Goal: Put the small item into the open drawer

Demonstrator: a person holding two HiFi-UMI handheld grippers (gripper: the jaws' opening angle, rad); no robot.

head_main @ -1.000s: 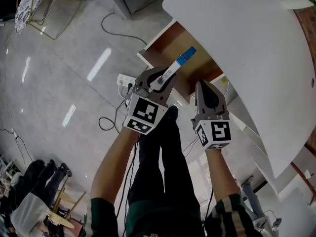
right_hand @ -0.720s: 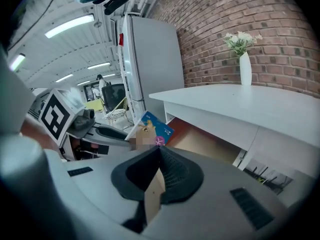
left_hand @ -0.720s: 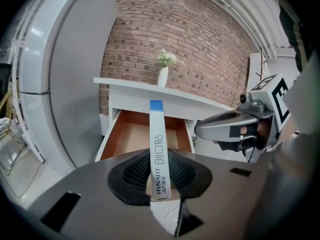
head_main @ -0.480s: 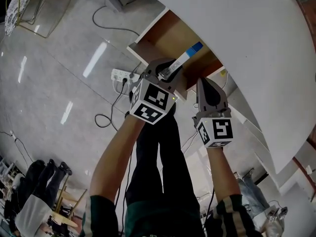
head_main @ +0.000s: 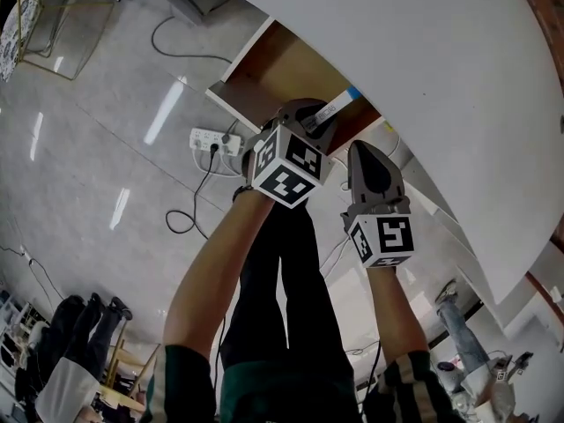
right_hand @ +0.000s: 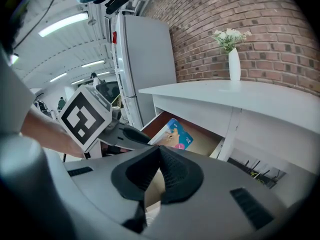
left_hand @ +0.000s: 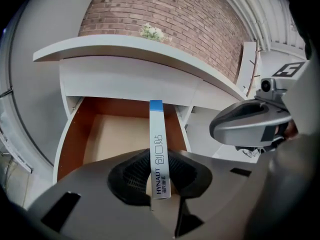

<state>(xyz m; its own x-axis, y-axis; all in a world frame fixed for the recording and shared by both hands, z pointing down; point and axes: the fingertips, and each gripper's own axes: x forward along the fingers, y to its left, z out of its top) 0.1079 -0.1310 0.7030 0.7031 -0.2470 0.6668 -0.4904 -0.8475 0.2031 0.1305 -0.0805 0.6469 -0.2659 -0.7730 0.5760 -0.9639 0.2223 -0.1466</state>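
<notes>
The left gripper [left_hand: 159, 178] is pinching a thin blue-tipped white box [left_hand: 156, 144] over the open brown drawer [left_hand: 107, 139]; the right gripper [right_hand: 158, 170] is hovering pressed together.

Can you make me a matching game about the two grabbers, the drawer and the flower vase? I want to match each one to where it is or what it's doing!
Things:
1. left gripper
2. right gripper
3. drawer
4. vase

Places and states:
A. stands on the white tabletop
B. pulled open, brown inside
C. shut, with nothing between the jaws
D. shut on the small box

Right pairs: 1-D, 2-C, 3-B, 4-A
</notes>
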